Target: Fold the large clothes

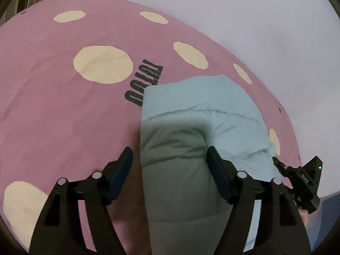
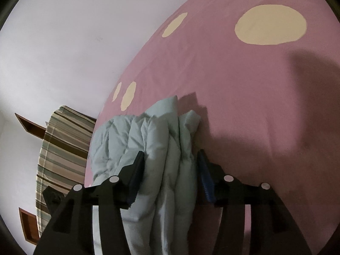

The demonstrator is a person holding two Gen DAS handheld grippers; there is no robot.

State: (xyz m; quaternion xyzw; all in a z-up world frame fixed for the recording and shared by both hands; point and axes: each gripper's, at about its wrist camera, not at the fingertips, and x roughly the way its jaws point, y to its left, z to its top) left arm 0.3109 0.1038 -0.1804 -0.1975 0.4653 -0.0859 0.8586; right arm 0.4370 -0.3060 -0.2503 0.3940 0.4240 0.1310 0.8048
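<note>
A pale blue-green padded jacket [image 1: 201,106] lies folded into a thick bundle on a pink bedcover [image 1: 53,95] with cream dots. My left gripper [image 1: 167,157] is open and straddles the bundle's near end. Its right finger [image 1: 214,161] touches the cloth, while its left finger [image 1: 124,161] stands clear over the cover. In the right wrist view the jacket [image 2: 165,131] shows as bunched upright folds. These fill the gap of my open right gripper [image 2: 170,157], brush the left finger [image 2: 138,163] and lie just off the right finger [image 2: 201,163].
A black housing of the other gripper [image 1: 301,178] shows at the jacket's right side. A white wall [image 1: 265,21] runs along the bed's far edge. Striped bedding [image 2: 61,148] and brown wooden frames [image 2: 29,125] lie beyond the bed's end. The pink cover [image 2: 244,85] spreads wide to the right.
</note>
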